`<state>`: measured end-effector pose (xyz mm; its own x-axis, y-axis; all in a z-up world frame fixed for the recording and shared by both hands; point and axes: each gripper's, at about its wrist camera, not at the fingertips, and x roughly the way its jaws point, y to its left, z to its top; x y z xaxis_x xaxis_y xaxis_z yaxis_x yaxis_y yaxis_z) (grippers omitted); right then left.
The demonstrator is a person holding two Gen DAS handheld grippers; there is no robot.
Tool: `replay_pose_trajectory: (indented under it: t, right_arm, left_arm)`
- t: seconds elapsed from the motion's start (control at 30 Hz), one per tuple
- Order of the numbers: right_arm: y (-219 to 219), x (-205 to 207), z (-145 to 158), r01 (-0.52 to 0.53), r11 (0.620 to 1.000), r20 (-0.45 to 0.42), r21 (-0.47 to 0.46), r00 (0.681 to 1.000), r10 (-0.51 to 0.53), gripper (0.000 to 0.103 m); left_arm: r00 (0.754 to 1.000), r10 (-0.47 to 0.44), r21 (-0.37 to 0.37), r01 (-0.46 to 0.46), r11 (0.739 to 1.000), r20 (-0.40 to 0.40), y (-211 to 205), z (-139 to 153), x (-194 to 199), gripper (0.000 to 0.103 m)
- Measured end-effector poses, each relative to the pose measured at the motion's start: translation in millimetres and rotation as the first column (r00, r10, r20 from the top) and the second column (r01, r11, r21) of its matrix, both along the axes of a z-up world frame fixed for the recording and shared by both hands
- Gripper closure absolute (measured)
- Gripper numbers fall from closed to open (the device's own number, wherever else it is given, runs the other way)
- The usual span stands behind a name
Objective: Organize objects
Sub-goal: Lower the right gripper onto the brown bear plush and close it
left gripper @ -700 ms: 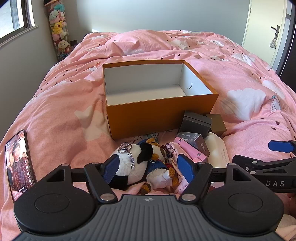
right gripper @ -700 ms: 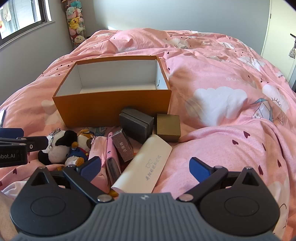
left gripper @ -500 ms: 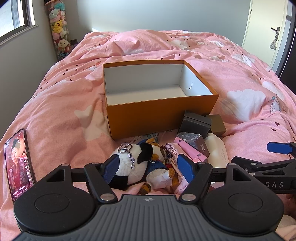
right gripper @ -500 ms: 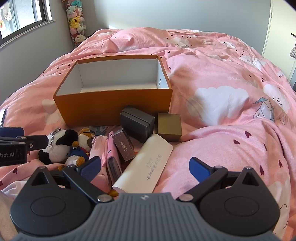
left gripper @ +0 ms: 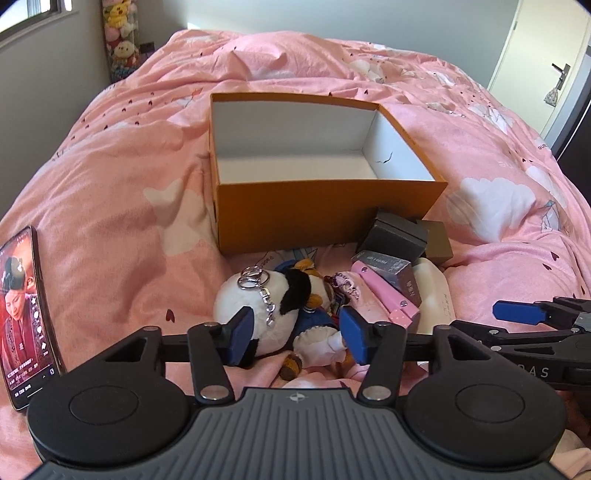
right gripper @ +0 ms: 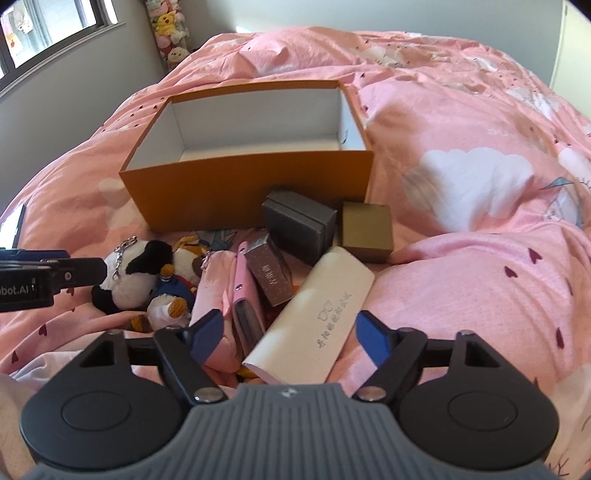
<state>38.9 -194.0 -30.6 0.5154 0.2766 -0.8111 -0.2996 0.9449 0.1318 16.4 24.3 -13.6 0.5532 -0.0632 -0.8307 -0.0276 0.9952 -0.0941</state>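
Bed point(left gripper: 129, 192): carrying orange box point(left gripper: 325, 218), standing empty.
Left claw point(left gripper: 295, 334): hanging released over panda plush point(left gripper: 266, 295).
Right claw point(right gripper: 290, 334): hanging released over white case point(right gripper: 317, 321).

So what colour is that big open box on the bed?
The box is orange outside, white inside; the left wrist view shows it best.

A: Bright daylight throughout; it seems to come from the window point(right gripper: 48, 33) at the upper left, with a sunlit patch on the far wall.

B: Shadows?

A: Soft ones. The orange box point(left gripper: 325, 218) casts shade onto the bed point(left gripper: 110, 192) at its left side and keeps its near inner wall dim.

B: Sharpness?

A: Mostly crisp at centre. Strong fisheye bending and dark corners; the cloud print toward the bed's right edge is smeared.
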Motion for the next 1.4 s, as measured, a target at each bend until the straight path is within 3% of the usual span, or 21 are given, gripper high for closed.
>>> replay_pose_trajectory:
  t: [0.2, 0.5, 0.63, 0.87, 1.1, 1.17, 1.4]
  right_arm:
    - [17, 20, -1, -0.088, 0.996, -0.046, 0.033, 0.995, 0.090, 0.056]
    - [58, 53, -6, -0.233, 0.969, -0.103, 0.079, 0.965, 0.240, 0.082]
    - [77, 64, -13, -0.291, 0.951, -0.133, 0.101, 0.944, 0.303, 0.084]
    - [102, 80, -33, -0.353, 0.929, -0.207, 0.114, 0.906, 0.369, 0.084]
    - [117, 89, -53, -0.374, 0.919, -0.278, 0.122, 0.876, 0.393, 0.074]
    - [119, 91, -58, -0.381, 0.917, -0.302, 0.121, 0.866, 0.400, 0.067]
    - [136, 95, -71, -0.431, 0.898, -0.331, 0.092, 0.837, 0.436, 0.063]
  left_arm:
    - [0.997, -0.017, -0.012, 0.016, 1.000, -0.076, 18, -7, 13, 0.047]
    - [0.984, -0.119, 0.059, 0.127, 0.990, -0.130, 21, -19, 33, 0.046]
    - [0.983, -0.129, 0.031, 0.134, 0.990, -0.133, 27, -20, 45, 0.038]
    - [0.954, -0.218, 0.066, 0.236, 0.969, -0.207, 23, -31, 46, 0.035]
    - [0.925, -0.251, 0.090, 0.286, 0.954, -0.284, 23, -55, 45, 0.028]
    - [0.923, -0.257, 0.118, 0.301, 0.946, -0.287, 21, -61, 45, 0.027]
    - [0.910, -0.302, 0.172, 0.358, 0.918, -0.283, 12, -84, 51, 0.024]
